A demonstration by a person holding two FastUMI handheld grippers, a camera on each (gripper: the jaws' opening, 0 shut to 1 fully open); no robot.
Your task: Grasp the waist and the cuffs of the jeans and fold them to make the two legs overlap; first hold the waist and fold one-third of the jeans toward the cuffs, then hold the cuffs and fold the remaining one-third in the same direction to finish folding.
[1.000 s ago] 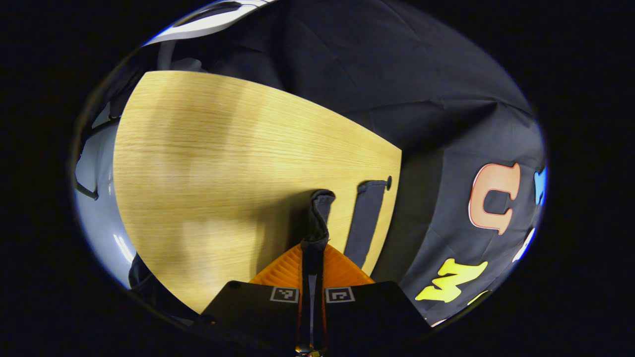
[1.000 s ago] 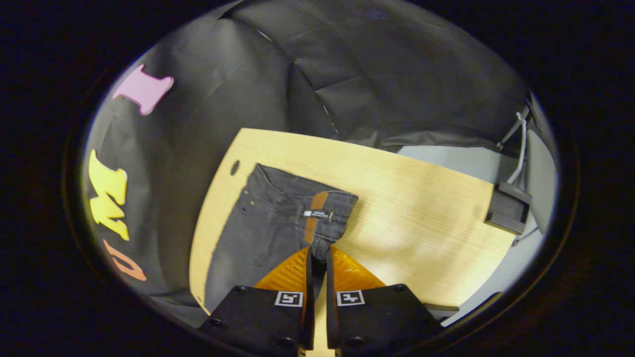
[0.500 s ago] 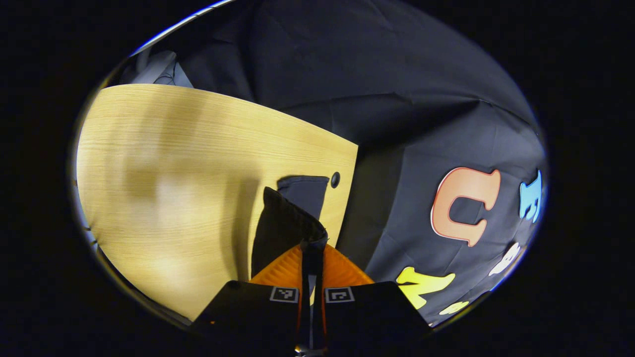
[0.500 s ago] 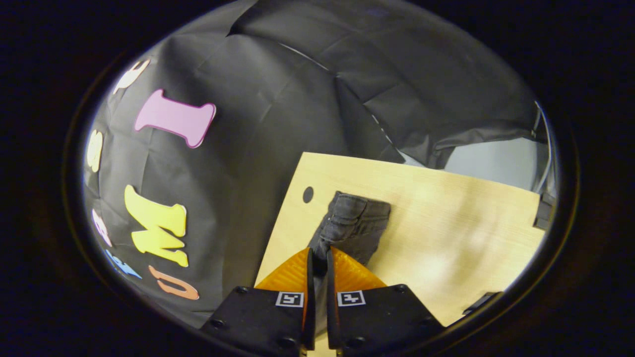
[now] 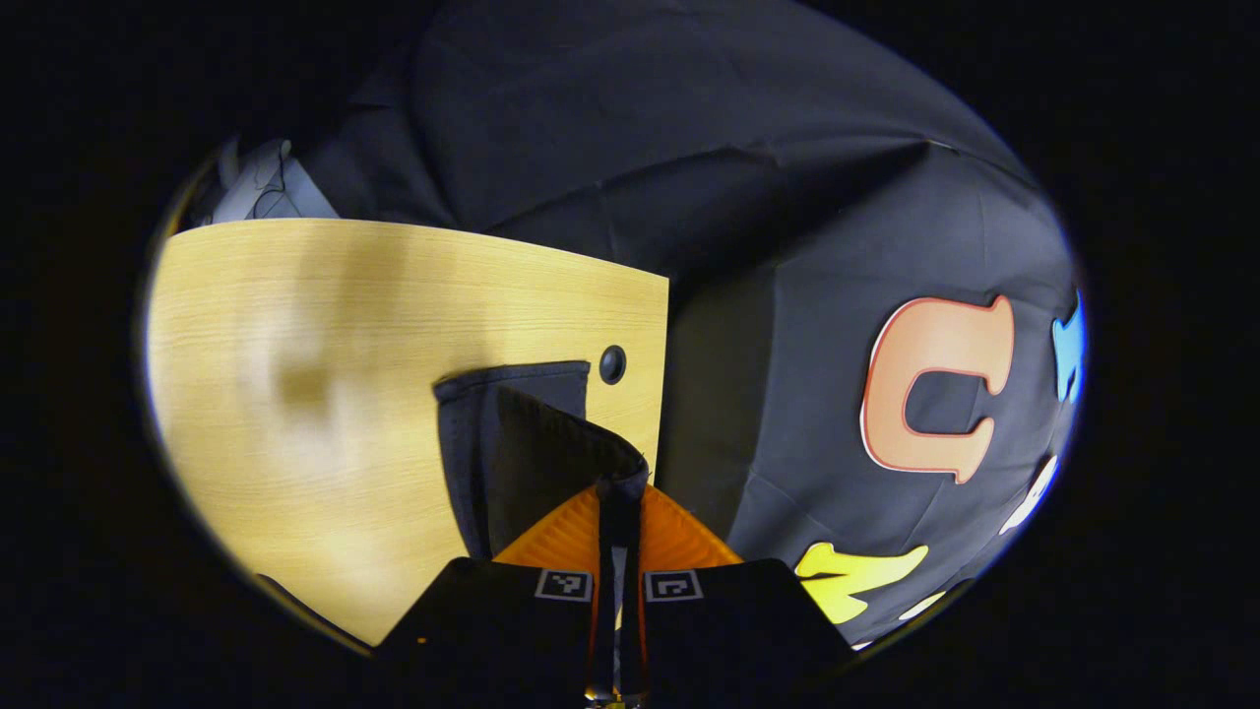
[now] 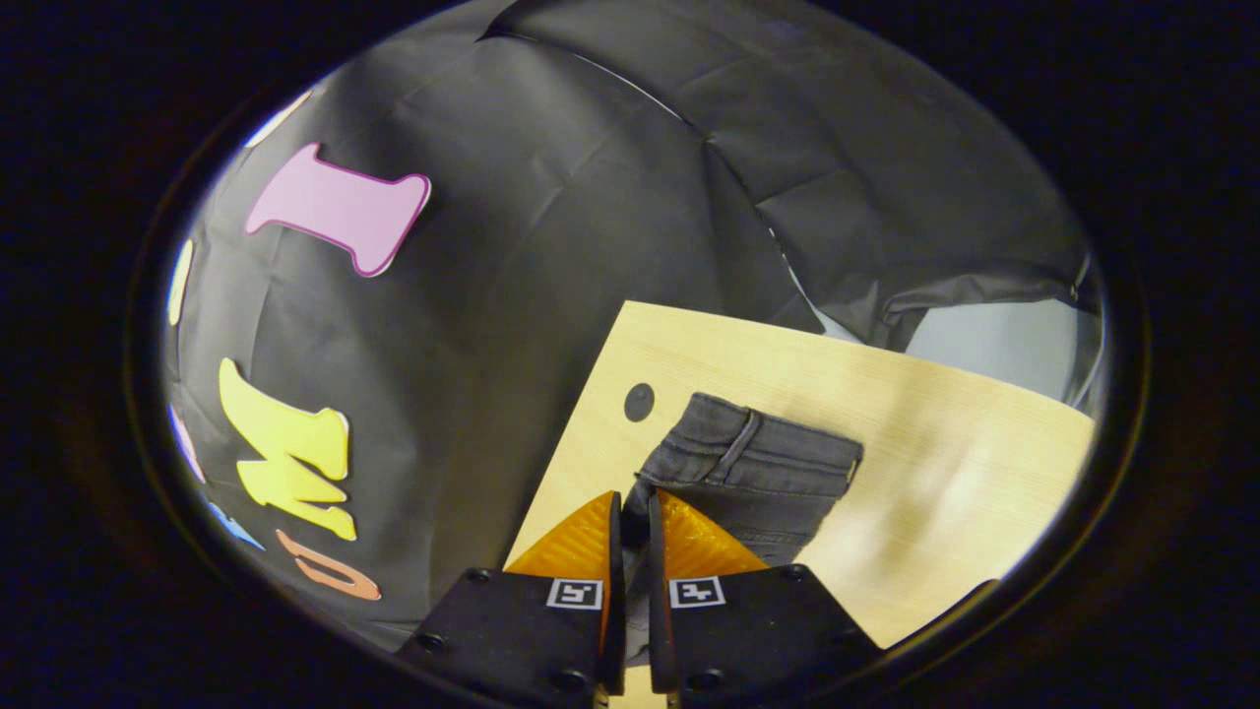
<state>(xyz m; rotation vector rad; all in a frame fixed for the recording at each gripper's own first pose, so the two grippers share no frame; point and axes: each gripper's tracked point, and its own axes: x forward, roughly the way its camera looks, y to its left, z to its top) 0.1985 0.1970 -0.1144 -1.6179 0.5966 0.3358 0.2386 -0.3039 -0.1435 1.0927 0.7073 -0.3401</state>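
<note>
- In the left gripper view, the left gripper (image 5: pixel 619 492) is pinched tight on a thick fold of the jeans (image 5: pixel 522 443), both ribbed, wedge-shaped fingers (image 5: pixel 566 532) pressing the dark denim between them.
- From the pinch, the cloth rises in a smooth arched flap toward 11 o'clock, and a flat hemmed edge lies on the tabletop (image 5: pixel 325 345) beyond it.
- That tabletop is pale wood with fine straight grain, and a small round hole (image 5: pixel 612 364) sits just beside the hem at 1 o'clock of the fabric.
- In the right gripper view, the right gripper (image 6: pixel 630 512) is likewise closed on the jeans (image 6: pixel 758 473), a narrow bit of denim caught between its fingers.
- Here the denim is a washed charcoal, with a stitched band and a belt loop (image 6: pixel 743 433) across its far edge, lying flat near the tabletop (image 6: pixel 915 394) corner.
- A round hole (image 6: pixel 639 402) lies at 10 o'clock of the garment.
- Wrinkled black cloth wall (image 6: pixel 610 197) hangs behind.
</note>
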